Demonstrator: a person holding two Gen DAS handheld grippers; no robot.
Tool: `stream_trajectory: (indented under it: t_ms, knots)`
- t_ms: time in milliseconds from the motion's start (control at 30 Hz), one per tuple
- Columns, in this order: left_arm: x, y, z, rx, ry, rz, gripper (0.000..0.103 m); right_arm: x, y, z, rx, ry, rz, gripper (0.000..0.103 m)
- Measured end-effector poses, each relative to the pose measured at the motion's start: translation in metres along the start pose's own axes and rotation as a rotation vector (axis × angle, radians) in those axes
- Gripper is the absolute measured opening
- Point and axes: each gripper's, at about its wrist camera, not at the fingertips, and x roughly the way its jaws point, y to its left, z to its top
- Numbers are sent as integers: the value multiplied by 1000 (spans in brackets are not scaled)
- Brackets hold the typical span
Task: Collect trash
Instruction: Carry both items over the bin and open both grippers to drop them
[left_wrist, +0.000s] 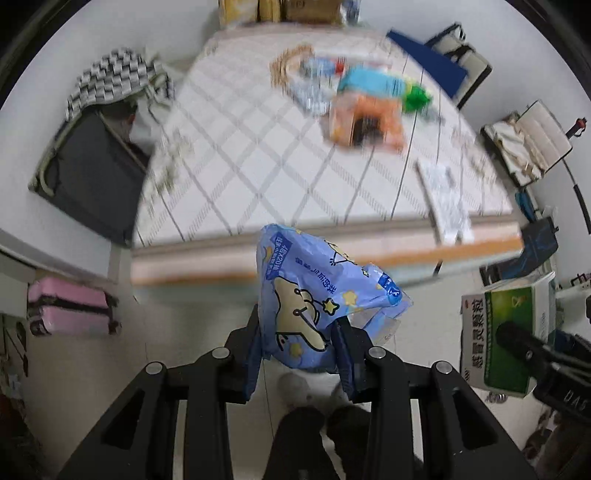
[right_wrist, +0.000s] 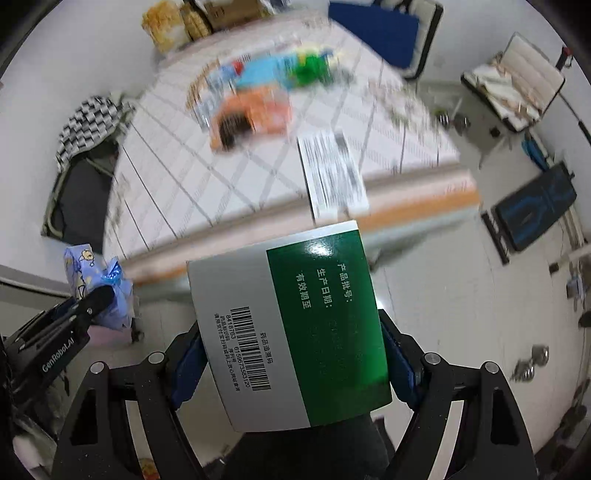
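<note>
1. Two pieces of trash are already in hand: the left tongs (left_wrist: 299, 354) are clamped on a crinkled blue plastic wrapper (left_wrist: 314, 295) printed with a cartoon and stars, and the right tongs (right_wrist: 295, 354) are clamped on a green-and-white medicine box (right_wrist: 291, 328) with a barcode.
2. Both loads hang over the floor (right_wrist: 443, 295), just short of the bed's near edge.
3. Judging by this, the step is carrying them to a bin, none of which shows. Keep the squeeze steady: the wrapper is thin, slippery film that can slide out, while the glossy cardboard box may crush or pivot if gripped harder.
4. Farther off, on the quilted, diamond-patterned bed (left_wrist: 240, 166), a printed leaflet (right_wrist: 332, 173) overhangs the near edge.
5. Toward the far end lies a blurred heap of orange, blue and green packaging (left_wrist: 369, 107), likely next.
</note>
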Motion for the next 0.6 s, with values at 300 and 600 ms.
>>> stream_trajectory:
  t_ms: [300, 600]
  knots:
    - [167, -6, -75, -31, 233, -1, 31, 173, -49, -71, 55, 257, -11, 84]
    - [347, 4, -116, -96, 382, -93, 33, 363, -87, -101, 166, 348, 59, 84]
